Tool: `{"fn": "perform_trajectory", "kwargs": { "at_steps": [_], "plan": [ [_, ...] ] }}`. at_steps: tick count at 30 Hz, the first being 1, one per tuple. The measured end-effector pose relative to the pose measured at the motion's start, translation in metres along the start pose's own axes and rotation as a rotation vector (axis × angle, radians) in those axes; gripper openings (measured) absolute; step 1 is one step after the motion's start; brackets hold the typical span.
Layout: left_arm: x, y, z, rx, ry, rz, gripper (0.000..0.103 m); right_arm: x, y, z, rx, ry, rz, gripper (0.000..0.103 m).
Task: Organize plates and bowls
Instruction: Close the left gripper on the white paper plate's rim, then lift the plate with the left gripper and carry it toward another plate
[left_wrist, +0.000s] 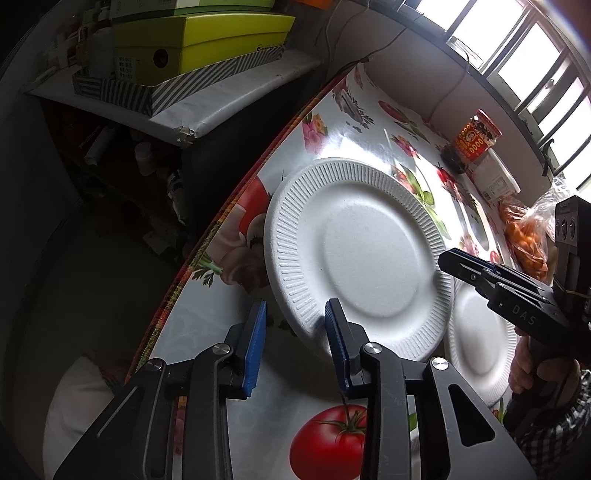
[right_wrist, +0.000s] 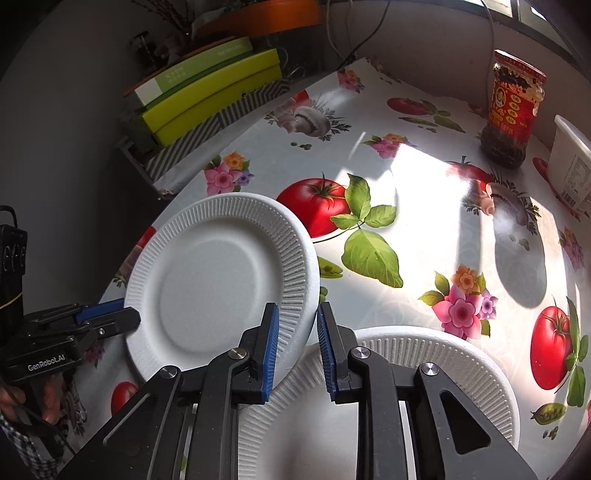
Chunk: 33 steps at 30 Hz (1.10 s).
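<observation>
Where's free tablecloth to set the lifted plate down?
Free: the sunlit stretch of tablecloth between the lifted plate, the jar and the second plate; also the far strip beyond the mushroom print toward the striped box. Crowded: the near edge with both tools and the plates, and the right side with jar, white container and orange bag.

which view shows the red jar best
The right wrist view: the jar stands whole at the table's far edge, with its red label and dark contents clear. In the left wrist view it is smaller, warped near the window glare.
</observation>
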<state>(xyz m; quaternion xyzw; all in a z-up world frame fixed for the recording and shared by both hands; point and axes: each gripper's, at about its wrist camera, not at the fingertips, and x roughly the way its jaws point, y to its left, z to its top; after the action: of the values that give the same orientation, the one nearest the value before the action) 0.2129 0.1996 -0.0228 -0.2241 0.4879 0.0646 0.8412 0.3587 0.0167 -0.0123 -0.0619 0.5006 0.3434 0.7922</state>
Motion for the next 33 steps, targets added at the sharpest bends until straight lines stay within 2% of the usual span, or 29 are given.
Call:
{"fn": "perform_trajectory", "kwargs": {
  "at_steps": [5, 17, 33],
  "plan": [
    [0.0, -0.002, 0.0, 0.007, -0.006, 0.003, 0.027, 0.001, -0.003, -0.001, 0.016, 0.004, 0.007, 0.018],
    [-0.008, -0.005, -0.001, 0.018, -0.021, 0.017, 0.026, -0.006, -0.004, -0.003, 0.055, -0.013, 0.026, 0.016],
    [-0.045, -0.016, -0.022, 0.059, -0.052, -0.014, 0.026, -0.058, 0.011, -0.028, 0.06, -0.078, 0.02, 0.016]
  ]
}}
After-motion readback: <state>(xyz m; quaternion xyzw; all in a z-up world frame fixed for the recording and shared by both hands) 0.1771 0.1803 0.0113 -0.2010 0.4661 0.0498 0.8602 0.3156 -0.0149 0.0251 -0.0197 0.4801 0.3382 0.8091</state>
